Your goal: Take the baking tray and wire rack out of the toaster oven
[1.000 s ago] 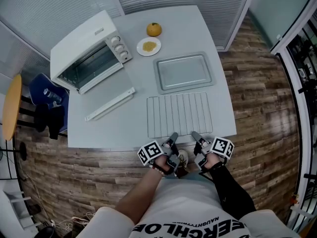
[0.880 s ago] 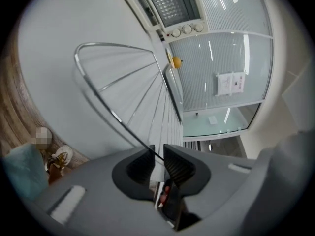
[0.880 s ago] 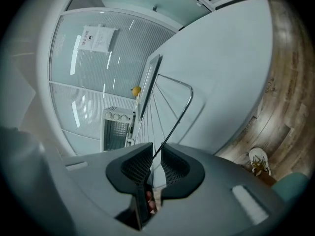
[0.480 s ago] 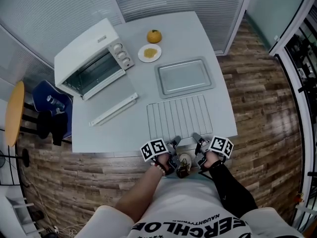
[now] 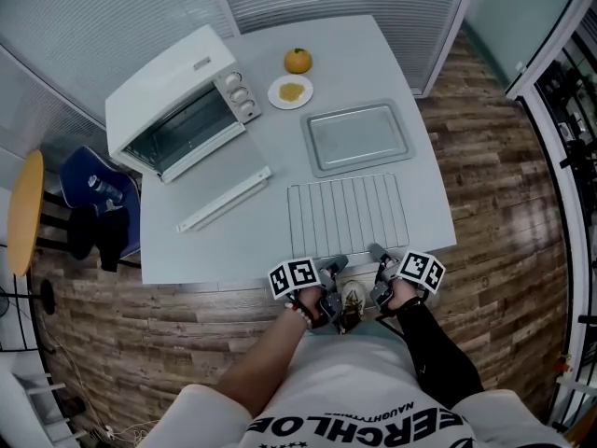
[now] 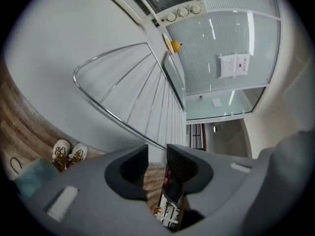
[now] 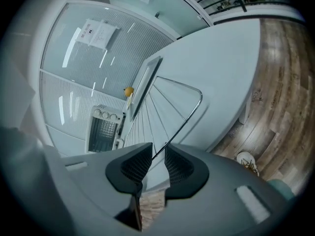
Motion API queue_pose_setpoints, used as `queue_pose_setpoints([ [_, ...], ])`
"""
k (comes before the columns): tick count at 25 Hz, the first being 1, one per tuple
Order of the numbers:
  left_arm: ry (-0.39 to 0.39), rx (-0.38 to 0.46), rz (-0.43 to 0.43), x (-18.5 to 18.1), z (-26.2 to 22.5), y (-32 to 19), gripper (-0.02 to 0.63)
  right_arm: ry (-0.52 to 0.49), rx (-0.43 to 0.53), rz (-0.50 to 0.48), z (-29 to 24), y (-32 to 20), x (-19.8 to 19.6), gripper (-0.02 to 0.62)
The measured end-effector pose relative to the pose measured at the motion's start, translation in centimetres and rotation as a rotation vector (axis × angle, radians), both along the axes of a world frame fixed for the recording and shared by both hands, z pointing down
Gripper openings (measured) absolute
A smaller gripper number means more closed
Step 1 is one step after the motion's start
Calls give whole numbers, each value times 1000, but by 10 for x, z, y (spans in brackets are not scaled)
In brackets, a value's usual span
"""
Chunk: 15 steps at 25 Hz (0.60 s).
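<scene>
The wire rack (image 5: 347, 215) lies flat on the white table (image 5: 233, 241), close to its front edge. The baking tray (image 5: 359, 136) sits just behind it. The white toaster oven (image 5: 177, 101) stands at the back left with its door shut. My left gripper (image 5: 336, 267) is at the rack's front left; its jaws have just been opening, and the rack's front wire (image 6: 133, 127) ends at their tips, ungripped. My right gripper (image 5: 377, 253) is at the front right, with the rack's front wire (image 7: 182, 124) running between its parted pads, which do not press on it.
An orange (image 5: 298, 61) and a small plate (image 5: 290, 91) of crumbs sit at the table's back, beside the oven. A long white strip (image 5: 224, 199) lies left of the rack. Wooden floor surrounds the table; a chair (image 5: 89, 194) stands at the left.
The left gripper has turned a little and its jaws stand wider apart. The rack and tray lie where they were, and both hands stay at the table's front edge.
</scene>
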<state>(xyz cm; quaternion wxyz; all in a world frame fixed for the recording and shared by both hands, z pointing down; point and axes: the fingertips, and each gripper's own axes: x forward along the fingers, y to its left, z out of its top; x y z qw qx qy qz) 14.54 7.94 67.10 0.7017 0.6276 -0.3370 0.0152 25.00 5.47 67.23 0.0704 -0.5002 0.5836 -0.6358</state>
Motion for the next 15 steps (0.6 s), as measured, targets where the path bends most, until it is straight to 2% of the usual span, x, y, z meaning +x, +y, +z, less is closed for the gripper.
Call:
queue_pose_setpoints([
  [4, 3, -2, -4, -12, 1, 3, 126, 43, -13, -27, 2, 8, -10, 89],
  [11, -4, 29, 4, -27, -5, 3, 126, 115, -35, -58, 1, 17, -15, 104],
  [15, -35, 70, 43, -32, -6, 4, 126, 136, -46, -52, 2, 20, -13, 104],
])
